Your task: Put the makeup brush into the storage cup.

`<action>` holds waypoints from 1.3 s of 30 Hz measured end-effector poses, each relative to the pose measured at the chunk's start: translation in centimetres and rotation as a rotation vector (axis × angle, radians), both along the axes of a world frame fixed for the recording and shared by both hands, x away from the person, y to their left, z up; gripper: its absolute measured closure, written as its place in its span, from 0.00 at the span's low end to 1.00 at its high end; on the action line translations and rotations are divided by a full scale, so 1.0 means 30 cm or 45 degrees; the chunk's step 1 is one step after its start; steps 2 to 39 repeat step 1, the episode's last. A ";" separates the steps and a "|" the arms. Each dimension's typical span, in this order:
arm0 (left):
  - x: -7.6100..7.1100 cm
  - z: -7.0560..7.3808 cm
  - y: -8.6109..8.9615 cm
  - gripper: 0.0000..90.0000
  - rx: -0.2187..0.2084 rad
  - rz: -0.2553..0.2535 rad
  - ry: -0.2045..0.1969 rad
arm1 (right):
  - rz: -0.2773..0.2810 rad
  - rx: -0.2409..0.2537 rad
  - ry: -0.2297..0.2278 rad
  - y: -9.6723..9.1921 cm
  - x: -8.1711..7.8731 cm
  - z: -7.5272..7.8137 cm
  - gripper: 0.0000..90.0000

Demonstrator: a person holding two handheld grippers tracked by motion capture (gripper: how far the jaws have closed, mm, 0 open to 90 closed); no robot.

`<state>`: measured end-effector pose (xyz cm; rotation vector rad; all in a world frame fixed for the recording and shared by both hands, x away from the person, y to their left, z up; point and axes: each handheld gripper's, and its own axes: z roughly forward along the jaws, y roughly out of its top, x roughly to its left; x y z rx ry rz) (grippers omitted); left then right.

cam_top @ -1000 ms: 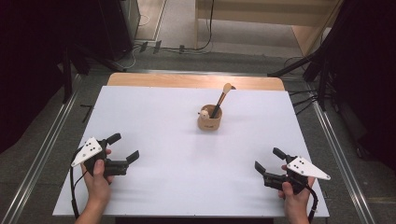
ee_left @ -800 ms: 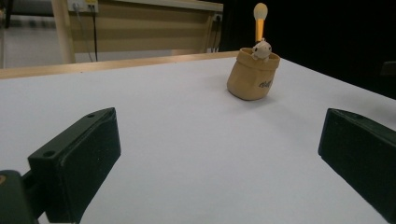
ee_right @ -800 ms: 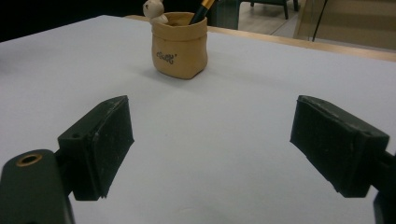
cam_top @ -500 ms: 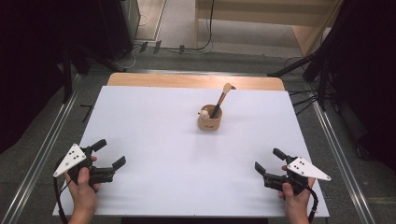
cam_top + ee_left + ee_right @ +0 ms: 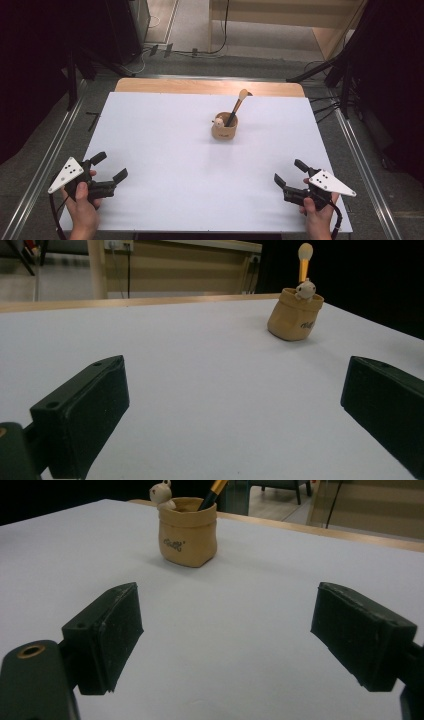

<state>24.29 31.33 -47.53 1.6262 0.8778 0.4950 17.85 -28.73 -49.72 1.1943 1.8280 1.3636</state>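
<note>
A tan pot (image 5: 224, 131) stands on the white table, right of centre toward the back. A brush (image 5: 237, 106) leans out of it and a small bear figure (image 5: 218, 121) sits on its rim. My left gripper (image 5: 111, 166) rests near the front left corner, open, nothing between its jaws. At the front right, my right gripper (image 5: 289, 172) is also open and holds nothing. The left gripper view has the pot (image 5: 294, 315) far off at upper right, beyond the left gripper (image 5: 235, 395). In the right gripper view the pot (image 5: 187, 532) stands ahead to the left of the right gripper (image 5: 227, 630).
The white table sheet (image 5: 165, 140) has a bare wooden strip (image 5: 200, 86) along its far edge. Metal rails (image 5: 55, 150) run down both sides. Cables (image 5: 320, 107) lie on the floor past the back right corner.
My left gripper has moved left and back toward the table's front left corner, still open. The right gripper and the pot have stayed put.
</note>
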 end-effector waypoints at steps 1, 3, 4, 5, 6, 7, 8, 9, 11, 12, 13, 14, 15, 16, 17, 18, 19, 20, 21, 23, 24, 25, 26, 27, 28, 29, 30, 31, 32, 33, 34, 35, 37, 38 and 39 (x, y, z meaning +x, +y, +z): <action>0.004 0.000 -0.005 0.00 0.003 -0.008 0.002 | -0.007 0.001 0.002 -0.003 -0.002 -0.001 0.15; 0.004 0.000 -0.005 0.00 0.003 -0.008 0.002 | -0.007 0.001 0.002 -0.003 -0.002 -0.001 0.15; 0.004 0.000 -0.005 0.00 0.003 -0.008 0.002 | -0.007 0.001 0.002 -0.003 -0.002 -0.001 0.15; 0.004 0.000 -0.005 0.00 0.003 -0.008 0.002 | -0.007 0.001 0.002 -0.003 -0.002 -0.001 0.15; 0.004 0.000 -0.005 0.00 0.003 -0.008 0.002 | -0.007 0.001 0.002 -0.003 -0.002 -0.001 0.15; 0.004 0.000 -0.005 0.00 0.003 -0.008 0.002 | -0.007 0.001 0.002 -0.003 -0.002 -0.001 0.15; 0.004 0.000 -0.005 0.00 0.003 -0.008 0.002 | -0.007 0.001 0.002 -0.003 -0.002 -0.001 0.15; 0.004 0.000 -0.005 0.00 0.003 -0.008 0.002 | -0.007 0.001 0.002 -0.003 -0.002 -0.001 0.15; 0.004 0.000 -0.005 0.00 0.003 -0.008 0.002 | -0.007 0.001 0.002 -0.003 -0.002 -0.001 0.15; 0.004 0.000 -0.005 0.00 0.003 -0.008 0.002 | -0.007 0.001 0.002 -0.003 -0.002 -0.001 0.15; 0.004 0.000 -0.005 0.00 0.003 -0.008 0.002 | -0.007 0.001 0.002 -0.003 -0.002 -0.001 0.15; 0.004 0.000 -0.005 0.00 0.003 -0.008 0.002 | -0.007 0.001 0.002 -0.003 -0.002 -0.001 0.15; 0.004 0.000 -0.005 0.00 0.003 -0.008 0.002 | -0.007 0.001 0.002 -0.003 -0.002 -0.001 0.15; 0.004 0.000 -0.005 0.00 0.003 -0.008 0.002 | -0.007 0.001 0.002 -0.003 -0.002 -0.001 0.15; 0.004 0.000 -0.005 0.00 0.003 -0.008 0.002 | -0.007 0.001 0.002 -0.003 -0.002 -0.001 0.15; 0.004 0.000 -0.005 0.00 0.003 -0.008 0.002 | -0.007 0.001 0.002 -0.003 -0.002 -0.001 0.15; 0.004 0.000 -0.005 0.00 0.003 -0.008 0.002 | -0.007 0.001 0.002 -0.003 -0.002 -0.001 0.15; 0.004 0.000 -0.005 0.00 0.003 -0.008 0.002 | -0.007 0.001 0.002 -0.003 -0.002 -0.001 0.15; 0.004 0.000 -0.005 0.00 0.003 -0.008 0.002 | -0.007 0.001 0.002 -0.003 -0.002 -0.001 0.15; 0.004 0.000 -0.005 0.00 0.003 -0.008 0.002 | -0.007 0.001 0.002 -0.003 -0.002 -0.001 0.15; 0.004 0.000 -0.005 0.00 0.003 -0.008 0.002 | -0.007 0.001 0.002 -0.003 -0.002 -0.001 0.15; 0.004 0.000 -0.005 0.00 0.003 -0.008 0.002 | -0.007 0.001 0.002 -0.003 -0.002 -0.001 0.15; 0.004 0.000 -0.005 0.00 0.003 -0.008 0.002 | -0.007 0.001 0.002 -0.003 -0.002 -0.001 0.15; 0.004 0.000 -0.005 0.00 0.003 -0.008 0.002 | -0.007 0.001 0.002 -0.003 -0.002 -0.001 0.15; 0.004 0.000 -0.005 0.00 0.003 -0.008 0.002 | -0.007 0.001 0.002 -0.003 -0.002 -0.001 0.15; 0.004 0.000 -0.005 0.00 0.003 -0.008 0.002 | -0.007 0.001 0.002 -0.003 -0.002 -0.001 0.15; 0.004 0.000 -0.005 0.00 0.003 -0.008 0.002 | -0.007 0.001 0.002 -0.003 -0.002 -0.001 0.15; 0.004 0.000 -0.005 0.00 0.003 -0.008 0.002 | -0.007 0.001 0.002 -0.003 -0.002 -0.001 0.15; 0.004 0.000 -0.005 0.00 0.003 -0.008 0.002 | -0.007 0.001 0.002 -0.003 -0.002 -0.001 0.15; 0.004 0.000 -0.005 0.00 0.003 -0.008 0.002 | -0.007 0.001 0.002 -0.003 -0.002 -0.001 0.15; 0.004 0.000 -0.005 0.00 0.003 -0.008 0.002 | -0.007 0.001 0.002 -0.003 -0.002 -0.001 0.15; 0.004 0.000 -0.005 0.00 0.003 -0.008 0.002 | -0.007 0.001 0.002 -0.003 -0.002 -0.001 0.15; 0.004 0.000 -0.005 0.00 0.003 -0.008 0.002 | -0.007 0.001 0.002 -0.003 -0.002 -0.001 0.15; 0.004 0.000 -0.005 0.00 0.003 -0.008 0.002 | -0.007 0.001 0.002 -0.003 -0.002 -0.001 0.15; 0.004 0.000 -0.005 0.00 0.003 -0.008 0.002 | -0.007 0.001 0.002 -0.003 -0.002 -0.001 0.15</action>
